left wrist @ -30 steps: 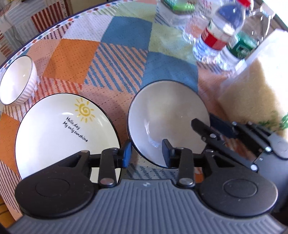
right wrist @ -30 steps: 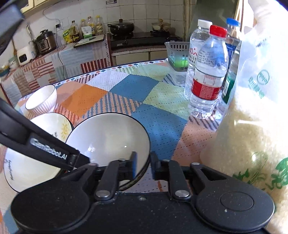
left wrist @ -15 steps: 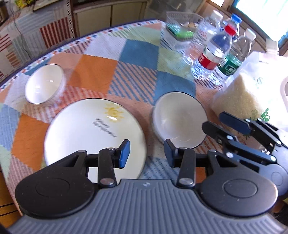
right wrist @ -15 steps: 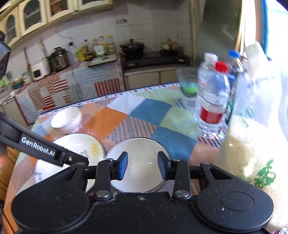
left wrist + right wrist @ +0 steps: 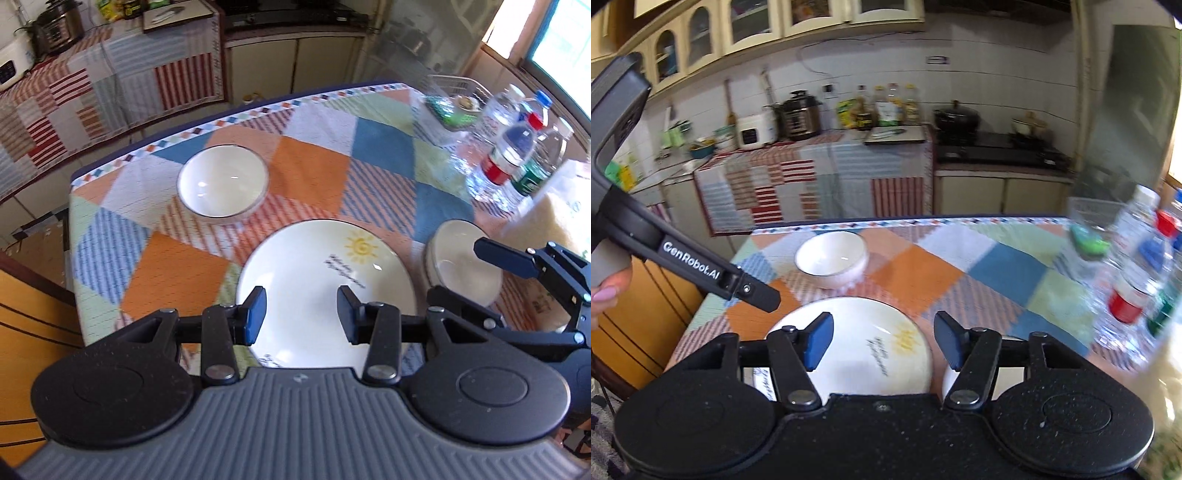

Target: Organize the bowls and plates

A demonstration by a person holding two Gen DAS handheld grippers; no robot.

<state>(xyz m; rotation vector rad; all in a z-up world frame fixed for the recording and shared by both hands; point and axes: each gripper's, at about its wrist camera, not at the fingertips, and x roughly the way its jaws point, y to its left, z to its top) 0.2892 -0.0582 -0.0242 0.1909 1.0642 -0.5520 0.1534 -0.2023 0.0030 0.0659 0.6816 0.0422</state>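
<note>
Sun plate [image 5: 314, 284] beneath left claw [image 5: 301, 314]

Open patchwork cloth on the table [image 5: 314, 173] lies between the small bowl [image 5: 223, 184] and the sun plate [image 5: 325, 280], and from there across to the far right, where a gripper could pass low. The right side is crowded: water bottles [image 5: 517, 162], a clear basket [image 5: 450, 107] and a bag of rice [image 5: 554, 229] stand close together, with the second bowl [image 5: 461, 266] just beside the plate.
</note>
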